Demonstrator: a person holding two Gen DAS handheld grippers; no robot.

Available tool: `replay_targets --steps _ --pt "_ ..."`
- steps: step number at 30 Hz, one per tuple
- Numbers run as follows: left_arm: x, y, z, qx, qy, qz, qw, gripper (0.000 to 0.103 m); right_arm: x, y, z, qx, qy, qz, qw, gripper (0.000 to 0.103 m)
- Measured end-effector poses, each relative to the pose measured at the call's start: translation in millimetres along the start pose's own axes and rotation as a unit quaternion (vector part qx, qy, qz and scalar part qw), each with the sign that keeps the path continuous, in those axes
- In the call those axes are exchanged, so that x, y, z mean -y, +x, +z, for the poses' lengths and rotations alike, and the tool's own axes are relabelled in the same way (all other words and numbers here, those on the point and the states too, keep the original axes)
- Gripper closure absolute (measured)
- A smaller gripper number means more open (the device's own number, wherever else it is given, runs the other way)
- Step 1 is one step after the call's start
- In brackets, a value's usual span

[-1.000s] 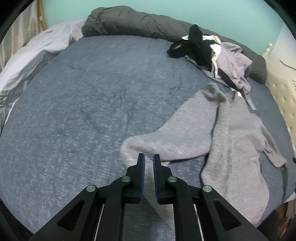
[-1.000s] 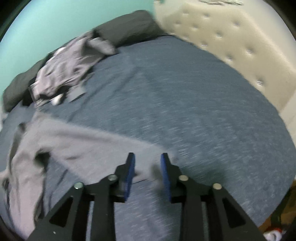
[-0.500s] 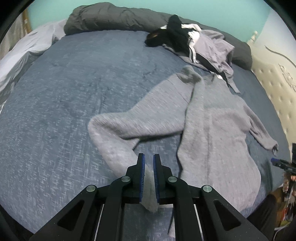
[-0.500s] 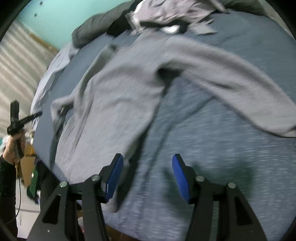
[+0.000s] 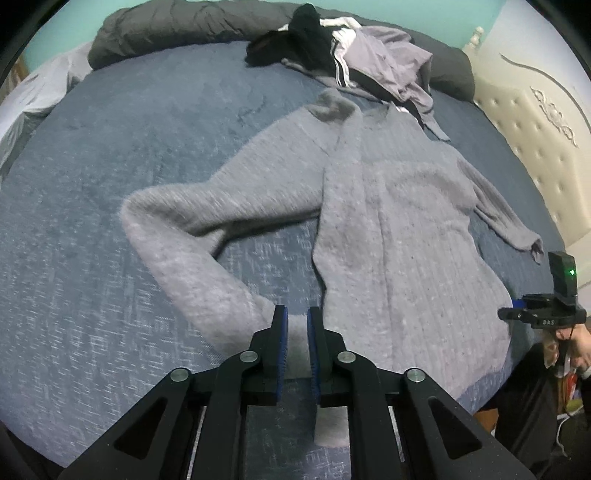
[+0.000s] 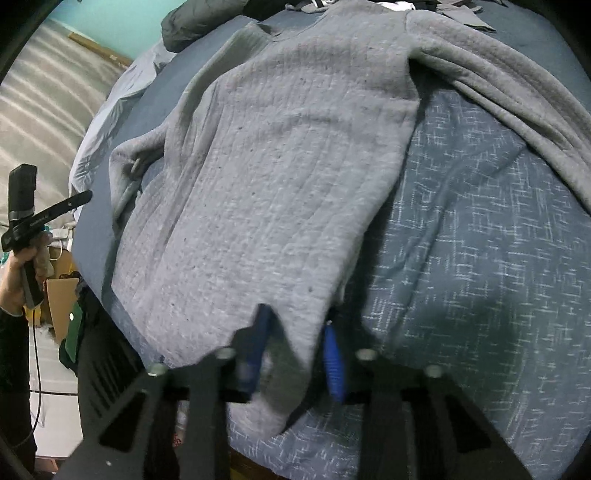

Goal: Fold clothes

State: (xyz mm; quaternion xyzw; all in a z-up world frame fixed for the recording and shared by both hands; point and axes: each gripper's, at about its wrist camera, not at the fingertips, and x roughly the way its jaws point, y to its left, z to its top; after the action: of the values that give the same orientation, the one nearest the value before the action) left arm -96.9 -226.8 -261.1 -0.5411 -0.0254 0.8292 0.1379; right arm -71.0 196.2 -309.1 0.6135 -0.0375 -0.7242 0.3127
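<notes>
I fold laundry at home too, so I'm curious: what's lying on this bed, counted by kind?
Grey knitted sweater, spread out: 1
Heap of unfolded black, lilac and white clothes: 1
Dark grey rolled duvet: 1
Total: 3

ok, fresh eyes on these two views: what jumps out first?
A grey sweater sprawls flat across the blue bedspread, one sleeve bent toward the camera. The left tongs are opening around its cuff, the right tongs closing on the hem corner. A clothes pile sits at the far edge.

Bedspread [image 5: 110, 155] bare beside sweater [image 5: 399, 229]; clothes pile [image 5: 354, 62] blocks far edge
</notes>
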Motion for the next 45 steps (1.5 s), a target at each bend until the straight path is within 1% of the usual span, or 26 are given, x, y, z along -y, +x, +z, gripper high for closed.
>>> replay_targets --steps 1,3,11,16,19,23,26,32,35,40,42,45 --pt "2 3 -2 -0.003 0.001 -0.002 1.0 0.081 -1 -2 0 0.005 -0.004 -0.001 1.0 0.09" --pt "5 9 -4 -0.01 0.004 -0.006 0.9999 0.08 0 -8 0 0.016 -0.007 0.003 1.0 0.094" --pt "18 24 -8 -0.022 0.009 -0.022 0.9995 0.08 2 -33 2 0.049 -0.011 0.006 0.999 0.097" --pt "29 29 -10 -0.03 0.022 -0.029 0.9989 0.08 4 -60 6 0.076 -0.014 0.004 0.997 0.098" --pt "34 32 -11 -0.034 0.025 -0.037 0.9984 0.08 10 -79 7 0.091 -0.013 -0.006 0.996 0.098" --pt "40 40 -14 -0.04 0.026 -0.048 0.9977 0.08 30 -101 2 0.104 0.002 -0.026 0.994 0.098" --pt "46 47 -15 -0.048 0.028 -0.059 0.9967 0.08 47 -110 -3 0.107 0.016 -0.04 0.993 0.098" --pt "62 61 -17 -0.062 0.039 -0.076 0.9944 0.08 75 -108 -10 0.103 0.034 -0.079 0.991 0.1" --pt "69 66 -19 -0.068 0.047 -0.083 0.9931 0.08 90 -108 -13 0.104 0.053 -0.081 0.99 0.1" --pt "72 77 -21 -0.081 0.04 -0.096 0.9913 0.08 88 -104 -17 0.105 0.046 -0.094 0.989 0.101" --pt "72 78 -23 -0.085 0.043 -0.093 0.9911 0.08 92 -104 -16 0.108 0.049 -0.109 0.987 0.101" --pt "73 81 -28 -0.091 0.044 -0.094 0.9903 0.08 100 -105 -18 0.119 0.064 -0.139 0.981 0.101"
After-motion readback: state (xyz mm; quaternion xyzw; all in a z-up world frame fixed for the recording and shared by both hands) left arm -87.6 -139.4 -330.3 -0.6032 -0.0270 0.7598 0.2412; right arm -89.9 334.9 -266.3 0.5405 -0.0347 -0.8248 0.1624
